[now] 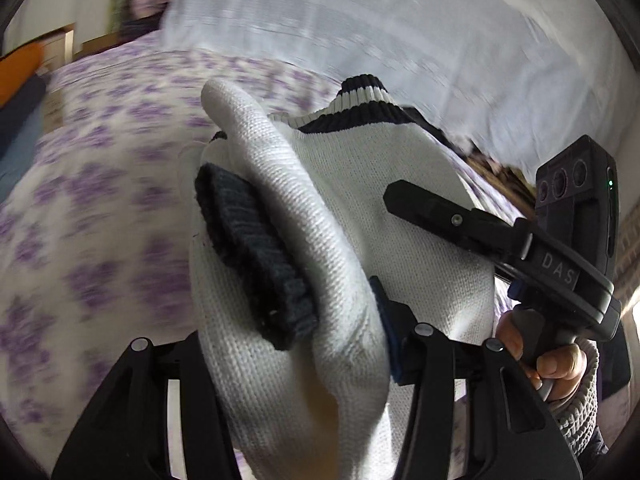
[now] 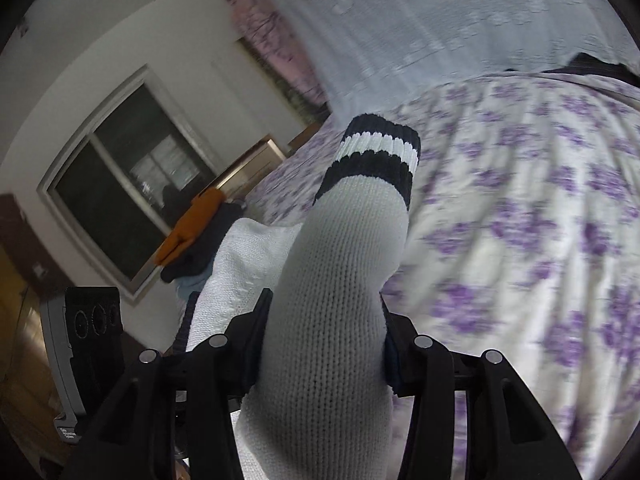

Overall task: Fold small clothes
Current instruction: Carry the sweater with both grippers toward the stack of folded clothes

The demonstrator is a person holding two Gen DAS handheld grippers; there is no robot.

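White knit sweater (image 1: 420, 200) clamped by left gripper (image 1: 304, 360) and right gripper (image 2: 324, 360); right gripper body reads "DAS".

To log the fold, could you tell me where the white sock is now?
The white sock is clamped in both grippers, above the floral bedsheet.

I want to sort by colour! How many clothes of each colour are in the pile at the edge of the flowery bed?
Orange folded cloth: 1
Black crumpled cloth: 1
Light blue cloth: 1
Total: 3
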